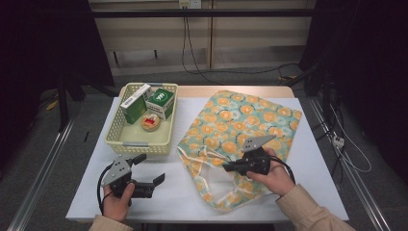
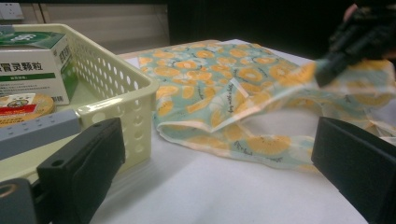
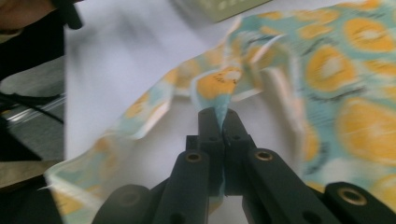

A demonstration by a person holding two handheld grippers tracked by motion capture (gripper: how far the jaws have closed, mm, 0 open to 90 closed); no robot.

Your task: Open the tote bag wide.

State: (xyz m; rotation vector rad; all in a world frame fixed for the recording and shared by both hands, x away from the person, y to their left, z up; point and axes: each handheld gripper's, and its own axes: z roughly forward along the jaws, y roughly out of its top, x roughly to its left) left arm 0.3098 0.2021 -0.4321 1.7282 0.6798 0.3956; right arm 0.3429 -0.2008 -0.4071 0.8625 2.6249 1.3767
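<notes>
— Bag (image 1: 240,125), the orange-print cloth one, lies right of centre in the high view; what's around it?

— I see a yellow basket (image 1: 139,139) of boxes upper left. My left gripper (image 1: 146,171) waits wide apart, lower left.

— Left gripper view?

— Basket wall at left, bag beyond, nothing between.

— Right gripper view?

— My right gripper (image 3: 219,119) pinches the bag's rim at centre.

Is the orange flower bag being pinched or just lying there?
Pinched: the right gripper is shut on the bag edge, lifting that fabric.
</notes>
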